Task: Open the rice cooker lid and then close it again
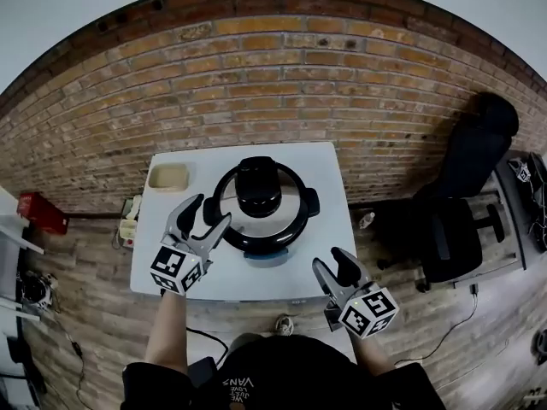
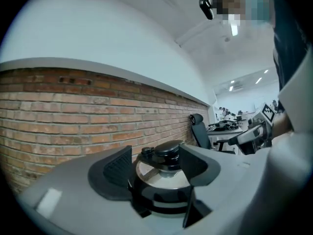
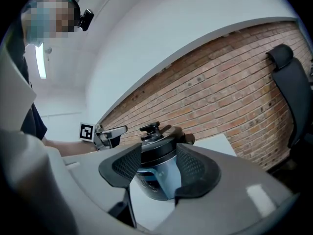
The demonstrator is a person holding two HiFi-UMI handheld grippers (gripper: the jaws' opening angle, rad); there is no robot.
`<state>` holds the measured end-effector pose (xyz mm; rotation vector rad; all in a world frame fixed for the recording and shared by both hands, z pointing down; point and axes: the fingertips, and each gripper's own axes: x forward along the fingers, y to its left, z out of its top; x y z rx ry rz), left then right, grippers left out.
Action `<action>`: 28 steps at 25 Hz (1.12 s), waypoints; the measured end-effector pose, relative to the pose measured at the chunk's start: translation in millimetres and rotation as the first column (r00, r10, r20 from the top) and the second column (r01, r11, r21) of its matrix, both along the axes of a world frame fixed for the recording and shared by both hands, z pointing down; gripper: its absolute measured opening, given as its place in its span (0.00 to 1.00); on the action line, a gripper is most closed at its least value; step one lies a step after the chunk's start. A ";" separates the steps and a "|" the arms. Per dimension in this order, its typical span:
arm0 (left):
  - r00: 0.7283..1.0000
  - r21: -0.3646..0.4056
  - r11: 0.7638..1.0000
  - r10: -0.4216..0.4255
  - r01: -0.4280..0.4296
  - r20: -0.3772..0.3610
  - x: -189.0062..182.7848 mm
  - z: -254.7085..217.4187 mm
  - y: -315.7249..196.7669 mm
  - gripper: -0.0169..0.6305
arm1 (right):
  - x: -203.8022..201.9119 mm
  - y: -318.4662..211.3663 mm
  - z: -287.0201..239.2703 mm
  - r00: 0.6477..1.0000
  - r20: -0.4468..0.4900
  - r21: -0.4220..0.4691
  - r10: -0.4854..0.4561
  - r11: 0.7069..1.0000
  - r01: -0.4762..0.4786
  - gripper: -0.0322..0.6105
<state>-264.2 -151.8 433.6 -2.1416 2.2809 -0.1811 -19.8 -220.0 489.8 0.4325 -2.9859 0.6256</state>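
The rice cooker (image 1: 261, 203) sits mid-desk (image 1: 325, 267) with its lid down; the left tool (image 1: 211, 212) hovers released at its left rim, perhaps touching; the right tool (image 1: 329, 260), also released, hangs near the front edge, apart from the cooker.

Grey moulded plastic on both the left gripper (image 1: 209, 212) and the right gripper (image 1: 330, 261). Each has two broad curved jaws, lined inside with black cross-hatched pads (image 2: 117, 168). Each gripper carries a marker cube (image 1: 178, 269) with white faces and black square patterns. The person wears a dark top (image 1: 282, 374) with short dark sleeves. Small white print (image 1: 242, 385) near the collar reads VANS, upside down in the head view. A black camera (image 2: 206, 7) is mounted on the head.
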 end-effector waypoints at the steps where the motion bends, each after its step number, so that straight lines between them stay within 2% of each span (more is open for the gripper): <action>1: 1.000 0.005 1.000 -0.025 0.025 -0.003 0.6 -1.1 10.9 0.46 | -4.6 3.5 -2.2 1.000 0.004 0.004 -0.017 1.000 0.017 0.38; 9: 0.987 0.037 0.987 -0.158 0.157 0.025 36.1 -9.4 92.4 0.46 | -24.9 31.8 -11.0 0.992 0.009 0.061 -0.123 0.991 0.122 0.38; 15: 0.974 0.048 0.973 -0.226 0.226 -0.014 79.8 0.6 152.5 0.46 | -20.9 64.7 -15.4 0.983 -0.006 0.093 -0.182 0.979 0.182 0.37; 24: 0.954 0.043 0.953 -0.298 0.300 -0.037 144.8 12.1 222.5 0.27 | 6.6 124.3 -23.8 0.966 -0.010 0.134 -0.260 0.957 0.259 0.29; 28: 0.941 0.030 0.942 -0.333 0.335 -0.059 179.4 15.1 250.9 0.09 | 33.5 149.8 -24.3 0.961 -0.005 0.150 -0.276 0.950 0.274 0.23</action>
